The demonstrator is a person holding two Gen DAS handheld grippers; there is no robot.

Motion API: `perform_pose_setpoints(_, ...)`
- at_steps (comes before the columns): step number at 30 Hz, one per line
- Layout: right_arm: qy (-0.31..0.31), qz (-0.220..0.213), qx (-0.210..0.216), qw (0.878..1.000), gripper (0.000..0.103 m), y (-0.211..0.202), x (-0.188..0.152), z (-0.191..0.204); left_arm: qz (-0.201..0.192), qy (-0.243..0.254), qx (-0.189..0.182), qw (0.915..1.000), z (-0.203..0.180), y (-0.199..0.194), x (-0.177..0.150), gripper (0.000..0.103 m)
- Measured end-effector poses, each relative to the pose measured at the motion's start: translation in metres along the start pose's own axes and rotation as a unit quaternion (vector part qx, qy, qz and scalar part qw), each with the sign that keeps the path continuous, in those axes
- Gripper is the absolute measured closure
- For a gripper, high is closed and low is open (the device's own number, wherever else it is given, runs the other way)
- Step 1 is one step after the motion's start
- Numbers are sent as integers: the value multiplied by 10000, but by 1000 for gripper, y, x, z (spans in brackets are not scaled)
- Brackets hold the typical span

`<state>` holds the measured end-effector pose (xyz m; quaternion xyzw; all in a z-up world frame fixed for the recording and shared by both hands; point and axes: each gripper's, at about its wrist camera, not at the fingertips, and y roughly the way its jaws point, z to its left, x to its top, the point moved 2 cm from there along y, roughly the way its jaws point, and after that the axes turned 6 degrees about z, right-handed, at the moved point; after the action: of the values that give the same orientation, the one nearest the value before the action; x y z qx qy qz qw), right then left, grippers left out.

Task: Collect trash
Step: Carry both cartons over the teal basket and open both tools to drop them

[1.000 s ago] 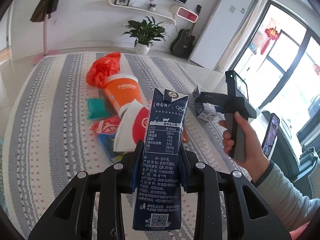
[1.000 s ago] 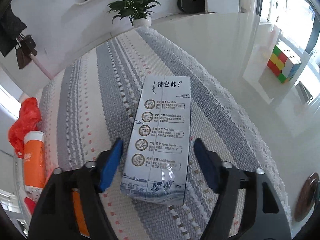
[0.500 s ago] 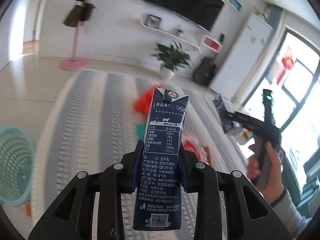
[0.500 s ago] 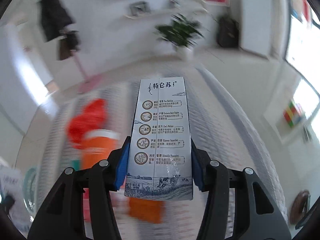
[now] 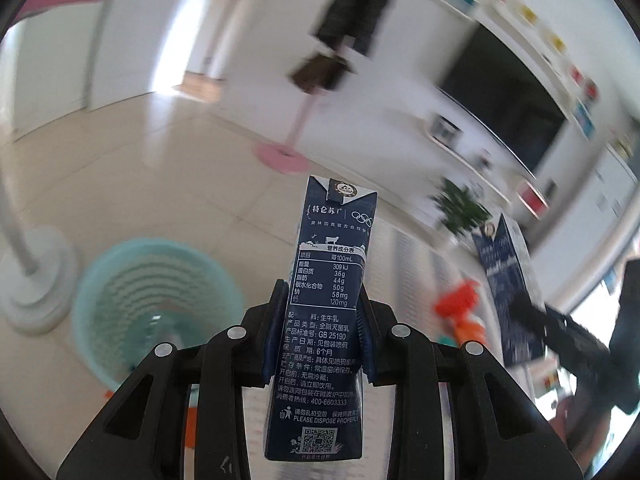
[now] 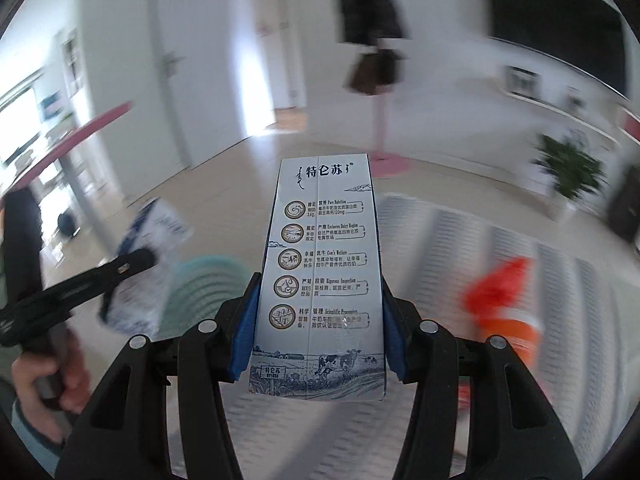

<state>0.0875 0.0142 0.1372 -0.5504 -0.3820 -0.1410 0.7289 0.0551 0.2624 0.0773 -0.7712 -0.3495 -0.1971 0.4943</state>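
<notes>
Swung off the striped mat toward the floor, left claw (image 5: 320, 340) clamped on dark milk carton (image 5: 326, 312), teal basket (image 5: 152, 308) ahead-left below it, right claw (image 6: 318, 328) clamped on pale milk carton (image 6: 320, 280), basket partly hidden behind.

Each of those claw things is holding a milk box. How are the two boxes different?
The carton in the left gripper shows a dark navy face with a nutrition table; the carton in the right gripper shows a pale blue-white face with round icons and a farm drawing. The navy face looks narrower, the pale one broader. Both are upright, pinched between blue pads, and carry the same brand characters.
</notes>
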Motion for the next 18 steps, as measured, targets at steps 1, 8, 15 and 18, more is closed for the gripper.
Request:
perform_pose_setpoints(1, -218, 35, 183, 9996, 53, 10, 2, 20, -63, -151, 140, 9998, 13, -1, 2, 73)
perform_pose_setpoints(8, -538, 739, 916, 9916, 53, 91, 13, 94, -176, -1032, 632, 9925, 82, 13, 10, 73)
perform_pose_setpoints(15, -37, 1462, 1218, 9817, 53, 154, -1, 116, 275, -1453, 851, 9853, 127, 43, -3, 73)
perform_pose_setpoints(18, 269, 1712, 1342, 9757, 52, 175, -4, 117, 342, -1572, 846, 9833, 142, 48, -1, 73)
